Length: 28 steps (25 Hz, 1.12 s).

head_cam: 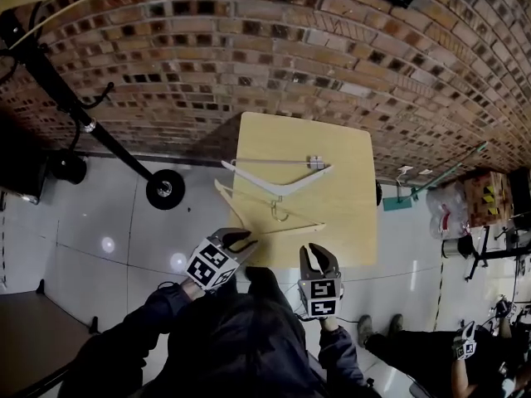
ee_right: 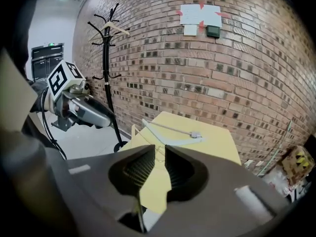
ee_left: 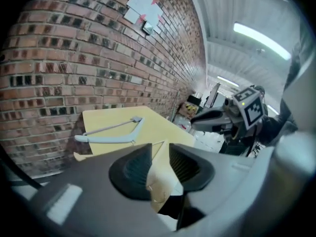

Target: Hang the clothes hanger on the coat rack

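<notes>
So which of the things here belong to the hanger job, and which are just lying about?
Job: white hanger, wood hanger, rack, left tongs and right tongs, both open and empty.
Lying about: table, box, papers.

Your jacket [head_cam: 224, 338] is dark, long-sleeved. Left gripper [head_cam: 241, 240] and right gripper [head_cam: 319, 259]: dark grey bodies, ribbed jaw pads [ee_left: 131, 169], black-and-white marker cubes [head_cam: 211, 265]. Thin black cable [head_cam: 166, 287] loops off the left one.
</notes>
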{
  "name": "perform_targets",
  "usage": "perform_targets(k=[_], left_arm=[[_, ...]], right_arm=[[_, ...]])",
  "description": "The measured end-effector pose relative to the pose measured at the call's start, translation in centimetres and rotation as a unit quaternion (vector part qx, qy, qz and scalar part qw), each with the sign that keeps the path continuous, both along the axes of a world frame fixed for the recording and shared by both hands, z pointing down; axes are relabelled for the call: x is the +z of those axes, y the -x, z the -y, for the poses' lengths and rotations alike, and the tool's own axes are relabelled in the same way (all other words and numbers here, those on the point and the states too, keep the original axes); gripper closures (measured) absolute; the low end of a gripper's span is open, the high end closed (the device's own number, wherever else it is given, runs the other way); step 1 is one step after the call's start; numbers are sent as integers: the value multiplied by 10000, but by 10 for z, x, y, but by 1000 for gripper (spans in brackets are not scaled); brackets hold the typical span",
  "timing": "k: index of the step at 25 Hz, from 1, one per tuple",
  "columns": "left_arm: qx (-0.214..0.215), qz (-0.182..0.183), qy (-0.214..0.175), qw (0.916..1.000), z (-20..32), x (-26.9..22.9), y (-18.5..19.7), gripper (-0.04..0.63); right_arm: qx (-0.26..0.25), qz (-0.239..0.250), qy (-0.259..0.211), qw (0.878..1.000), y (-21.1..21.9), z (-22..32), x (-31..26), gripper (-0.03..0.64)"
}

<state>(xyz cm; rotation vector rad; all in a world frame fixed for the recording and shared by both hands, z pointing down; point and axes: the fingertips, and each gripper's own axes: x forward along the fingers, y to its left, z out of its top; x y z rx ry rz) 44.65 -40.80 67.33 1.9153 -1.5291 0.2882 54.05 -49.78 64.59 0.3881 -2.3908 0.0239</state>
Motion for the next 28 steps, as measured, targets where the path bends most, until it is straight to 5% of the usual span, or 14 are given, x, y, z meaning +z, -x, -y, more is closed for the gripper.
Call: perform_targets(k=[5,19,24,28], left_arm=[[-144,85,444,9989,18,30,20,477],[-480,416,944,9935,66,59,63,468],[-312,288,1079,9933,61,73,60,468],[-150,264,1043,9941,64,74,59,468]], right_arm=[[-133,-122,257,9995,5,33,27,535],[-605,-534,632,9947,17,90,94,531],[-752,-819,383,9931,21,92,105,523],[-1441,-799,-234,9861,53,110,109,521]])
